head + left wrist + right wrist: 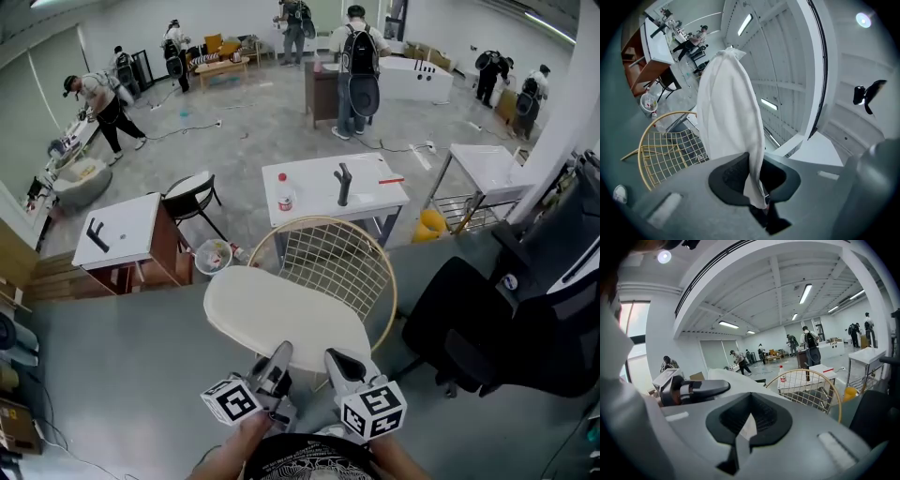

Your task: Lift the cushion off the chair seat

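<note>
Both tongs are clamped on the cushion's near edge. The left tongs (278, 356) pinch a fold of its pale cover, which the left gripper view shows squeezed between the jaws (757, 187). The right tongs (339, 364) are closed on a thin sliver of the same edge (747, 425). The cushion (281, 314) hangs just in front of the chair (328, 258), below the top of its gold wire back, and seems raised off the seat.

The lift itself looks under way and close to done. The next move calls for drawing the cushion away from the chair with the two grips kept level. Both hold only one edge, so the far side may sag or drag on the wire back.

From the head view the cushion covers the seat, so I cannot tell whether its far edge has cleared it. The chair's legs are hidden too. In the left gripper view the cushion (726, 108) blocks most of the chair (661, 150), and the right gripper view shows little of the cushion beyond that sliver. The hands are cut off at the bottom of the head view
</note>
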{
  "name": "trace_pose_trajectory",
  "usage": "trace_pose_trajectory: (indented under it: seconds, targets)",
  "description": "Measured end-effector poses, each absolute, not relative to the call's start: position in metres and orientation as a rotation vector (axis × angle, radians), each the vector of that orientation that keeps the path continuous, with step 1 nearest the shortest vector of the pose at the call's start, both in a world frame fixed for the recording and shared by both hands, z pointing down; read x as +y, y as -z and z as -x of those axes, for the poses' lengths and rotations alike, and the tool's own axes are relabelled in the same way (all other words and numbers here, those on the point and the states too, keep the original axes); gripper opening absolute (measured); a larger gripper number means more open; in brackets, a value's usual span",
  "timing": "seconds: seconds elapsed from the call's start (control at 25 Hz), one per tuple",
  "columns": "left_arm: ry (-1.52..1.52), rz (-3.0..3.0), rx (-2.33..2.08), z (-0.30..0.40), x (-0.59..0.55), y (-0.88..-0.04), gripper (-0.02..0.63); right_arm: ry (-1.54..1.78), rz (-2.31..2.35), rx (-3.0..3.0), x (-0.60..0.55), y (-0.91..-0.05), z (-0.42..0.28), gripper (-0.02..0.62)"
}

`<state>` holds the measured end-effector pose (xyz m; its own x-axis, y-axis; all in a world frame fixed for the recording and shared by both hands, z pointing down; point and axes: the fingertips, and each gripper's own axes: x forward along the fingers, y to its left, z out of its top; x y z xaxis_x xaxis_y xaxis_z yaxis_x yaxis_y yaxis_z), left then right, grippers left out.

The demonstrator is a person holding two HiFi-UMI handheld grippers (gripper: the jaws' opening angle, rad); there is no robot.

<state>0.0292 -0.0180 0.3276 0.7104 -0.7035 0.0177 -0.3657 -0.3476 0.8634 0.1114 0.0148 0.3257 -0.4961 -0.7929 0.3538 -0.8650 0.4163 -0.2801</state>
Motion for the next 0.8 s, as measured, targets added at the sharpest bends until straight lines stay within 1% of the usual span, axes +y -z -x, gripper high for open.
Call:
trace_pose_trajectory:
  seconds: [0.6,0.8]
  targets:
    - [0.464,-1.99,-0.876,-0.057,0.034,-0.327,0.043,-0.606,-1.432,-2.553,0.07,-0.322,-0.142,-0.005]
    - [0.457,-1.976,-0.862,-0.055,0.03,-0.317,0.043,-0.626,-1.437,-2.542,0.068,-0.312,-0.138,-0.005]
